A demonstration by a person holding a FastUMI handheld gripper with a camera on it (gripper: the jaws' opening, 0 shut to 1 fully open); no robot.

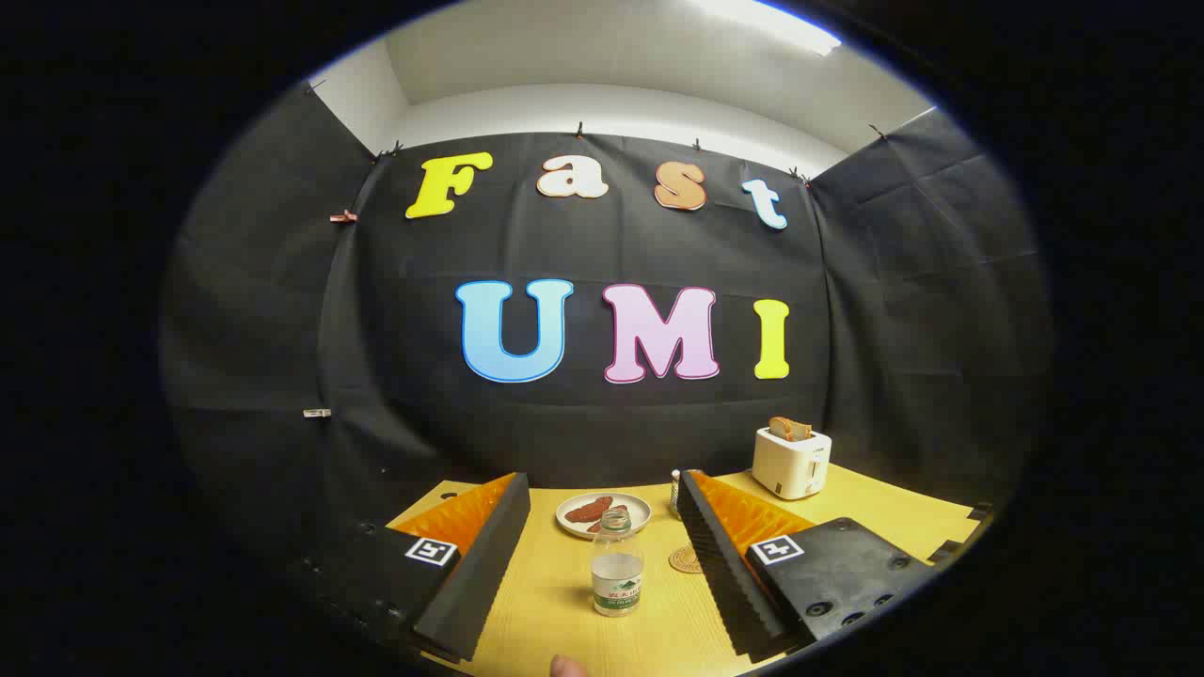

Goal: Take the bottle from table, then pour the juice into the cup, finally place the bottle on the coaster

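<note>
Nearest the camera, one fingertip (567, 667) of a person pokes up at the near table edge, just in front of the bottle.

Table (555, 602): one, light wood grain, carrying everything listed below.

Gripper (602, 555): one, its two fingers spread wide apart and gripping nothing. Each finger body carries one square black-and-white marker.

Toaster (791, 461): one, white, at the far right of the table, with one slice of bread (788, 429) standing up out of its slot.

Plate (636, 505): one, white, far centre, beyond the bottle. It holds reddish-brown pieces of food; their count cannot be told.

Bottle (617, 562): one, clear plastic, upright on the table between the two fingers, touching neither. Cap off, partly filled with clear liquid. Its label is green and white; the writing is too small to read.

Coaster (687, 560): one, round, tan, flat on the table just right of the bottle, partly hidden by the right finger. Its printed mark is illegible.

Small upright container (675, 487): one, beside the plate, half hidden behind the right finger; its type cannot be told.
</note>
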